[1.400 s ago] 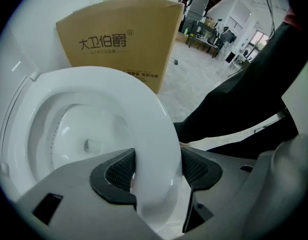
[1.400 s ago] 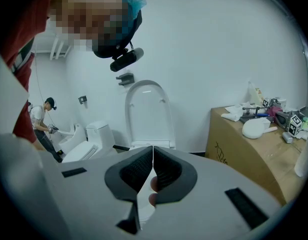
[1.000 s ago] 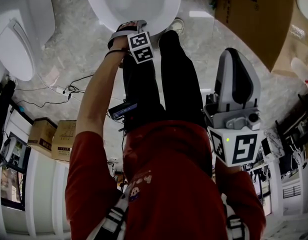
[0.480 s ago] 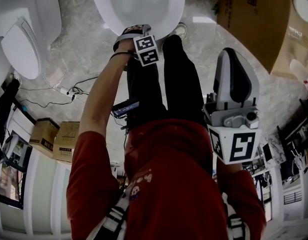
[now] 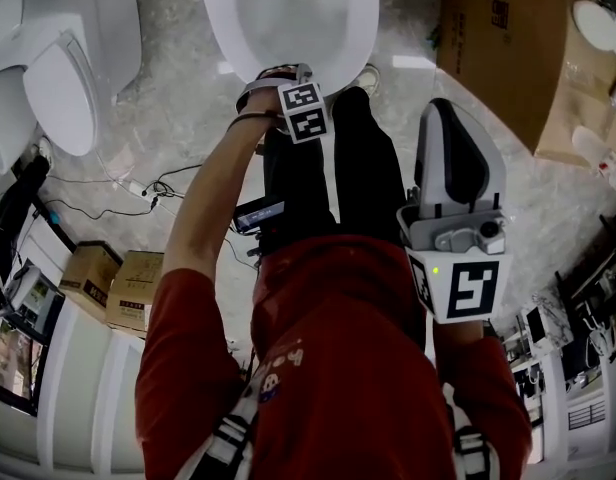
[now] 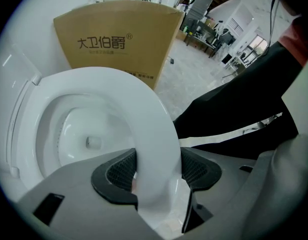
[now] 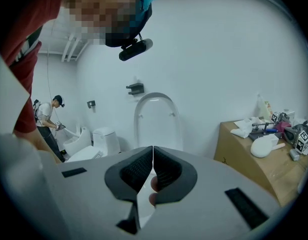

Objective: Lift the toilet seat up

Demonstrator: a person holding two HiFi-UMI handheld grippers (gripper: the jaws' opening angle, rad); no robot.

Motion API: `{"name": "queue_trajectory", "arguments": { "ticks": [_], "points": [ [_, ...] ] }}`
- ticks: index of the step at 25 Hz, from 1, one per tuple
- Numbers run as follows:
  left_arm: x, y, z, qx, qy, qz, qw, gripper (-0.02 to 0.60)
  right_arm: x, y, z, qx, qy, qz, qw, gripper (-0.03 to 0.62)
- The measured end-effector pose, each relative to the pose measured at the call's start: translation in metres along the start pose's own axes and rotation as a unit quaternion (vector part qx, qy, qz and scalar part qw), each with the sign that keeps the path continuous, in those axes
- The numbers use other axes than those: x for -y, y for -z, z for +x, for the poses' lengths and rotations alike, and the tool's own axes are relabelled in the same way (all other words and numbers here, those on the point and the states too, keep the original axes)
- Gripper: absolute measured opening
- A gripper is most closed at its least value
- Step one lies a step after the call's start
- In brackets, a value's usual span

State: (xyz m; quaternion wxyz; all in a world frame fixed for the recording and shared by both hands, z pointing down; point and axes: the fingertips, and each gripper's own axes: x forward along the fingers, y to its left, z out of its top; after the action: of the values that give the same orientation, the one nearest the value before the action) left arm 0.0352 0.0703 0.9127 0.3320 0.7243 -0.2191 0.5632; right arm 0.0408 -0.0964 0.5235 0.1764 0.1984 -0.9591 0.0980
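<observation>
The white toilet seat (image 5: 220, 28) rings the bowl at the top of the head view. My left gripper (image 5: 279, 74) reaches down to its front rim and is shut on it. In the left gripper view the seat (image 6: 139, 99) passes between the two black pads, with the left gripper (image 6: 156, 171) clamped on the ring, and the seat stands tilted above the bowl (image 6: 86, 134). My right gripper (image 5: 454, 108) is held up near the person's chest, away from the toilet. The right gripper (image 7: 153, 159) is shut with nothing in it.
A second toilet (image 5: 58, 88) stands at the left. A large cardboard box (image 5: 508, 38) stands right of the toilet, close to it (image 6: 119, 39). Cables (image 5: 138, 183) and small boxes (image 5: 118, 278) lie on the floor. Another person (image 7: 46, 114) works at the far left.
The head view has tilted, so more of the bowl shows now. The left gripper stays on the seat's front rim. The right gripper has hardly moved.
</observation>
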Motion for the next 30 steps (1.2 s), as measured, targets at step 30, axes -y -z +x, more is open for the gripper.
{"name": "queue_trajectory", "arguments": {
  "ticks": [30],
  "points": [
    [-0.002,-0.018,-0.121,0.017,-0.048,0.010,0.9987,0.239,-0.031,-0.076,-0.020,0.065,-0.025,-0.030,0.997,0.014]
  ]
}}
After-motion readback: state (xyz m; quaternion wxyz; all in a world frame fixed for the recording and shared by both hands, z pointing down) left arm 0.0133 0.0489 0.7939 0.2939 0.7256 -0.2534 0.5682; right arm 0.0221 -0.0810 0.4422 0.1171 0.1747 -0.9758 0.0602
